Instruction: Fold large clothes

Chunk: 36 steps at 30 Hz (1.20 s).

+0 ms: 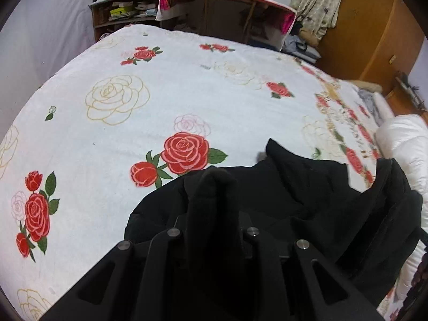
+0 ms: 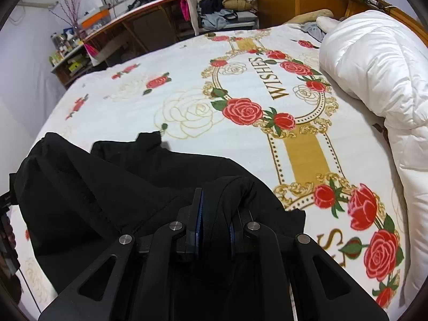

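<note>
A large black garment (image 1: 307, 195) hangs bunched over the rose-print bed (image 1: 160, 101), held up between both grippers. In the left wrist view my left gripper (image 1: 212, 195) is shut on a fold of the black cloth, which wraps over and hides its fingers. In the right wrist view the black garment (image 2: 107, 182) spreads to the left, and my right gripper (image 2: 215, 208) is shut on another bunched fold of it, with blue pads showing on either side of the cloth. A pointed corner of the garment (image 2: 149, 137) lies on the bed (image 2: 187, 85).
A rolled white duvet (image 2: 374, 75) lies along the bed's right side. Beyond the far edge stand a wooden desk (image 1: 227, 13) and cluttered shelves (image 1: 120, 10). A wooden wardrobe (image 1: 361, 26) and a pile of clothes (image 2: 222, 13) are at the back.
</note>
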### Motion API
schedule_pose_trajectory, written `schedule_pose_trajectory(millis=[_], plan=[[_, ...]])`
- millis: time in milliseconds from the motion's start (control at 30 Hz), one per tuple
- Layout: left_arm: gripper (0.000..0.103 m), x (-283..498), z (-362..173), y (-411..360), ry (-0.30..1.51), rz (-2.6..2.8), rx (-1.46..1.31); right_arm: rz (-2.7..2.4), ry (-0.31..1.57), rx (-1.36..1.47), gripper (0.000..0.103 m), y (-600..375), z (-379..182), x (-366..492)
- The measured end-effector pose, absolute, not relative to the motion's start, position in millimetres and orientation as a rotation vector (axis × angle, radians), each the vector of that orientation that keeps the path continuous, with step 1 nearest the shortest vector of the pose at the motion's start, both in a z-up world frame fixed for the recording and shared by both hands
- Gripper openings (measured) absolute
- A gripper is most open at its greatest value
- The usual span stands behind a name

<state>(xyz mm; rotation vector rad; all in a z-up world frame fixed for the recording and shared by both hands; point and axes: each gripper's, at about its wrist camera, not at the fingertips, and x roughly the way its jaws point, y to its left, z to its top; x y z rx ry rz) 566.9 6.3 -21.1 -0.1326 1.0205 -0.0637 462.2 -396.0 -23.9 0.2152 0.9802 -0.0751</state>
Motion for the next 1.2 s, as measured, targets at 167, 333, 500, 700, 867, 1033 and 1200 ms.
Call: schedule_pose_trajectory(millis=[167,333,500,700,867,1033,1200], plan=[[0.019,582,-45,2,1.050,-0.027,-0.129,-0.097,1.006,0.140,0.015,-386,-40,481],[0.021,593,-64,-8,1.074,0.003,-0.079,-0.128,1.027,0.114,0.016,-382,-58,496],[0.021,596,-73,-8,1.078,0.004,-0.095,-0.153,1.040,0.099,0.016,-379,-69,502],[0.029,594,-67,-3,1.079,-0.022,-0.139,-0.153,1.057,0.155,0.019,-384,-68,505],[0.040,592,-52,3,1.061,-0.020,-0.187,-0.159,1.052,0.225,0.021,-391,-59,504],[0.056,588,-29,9,1.019,-0.034,-0.234,-0.152,1.036,0.230,0.025,-392,-42,501],[0.068,581,8,15,0.902,-0.017,-0.189,-0.134,1.016,0.312,0.041,-397,-24,497]])
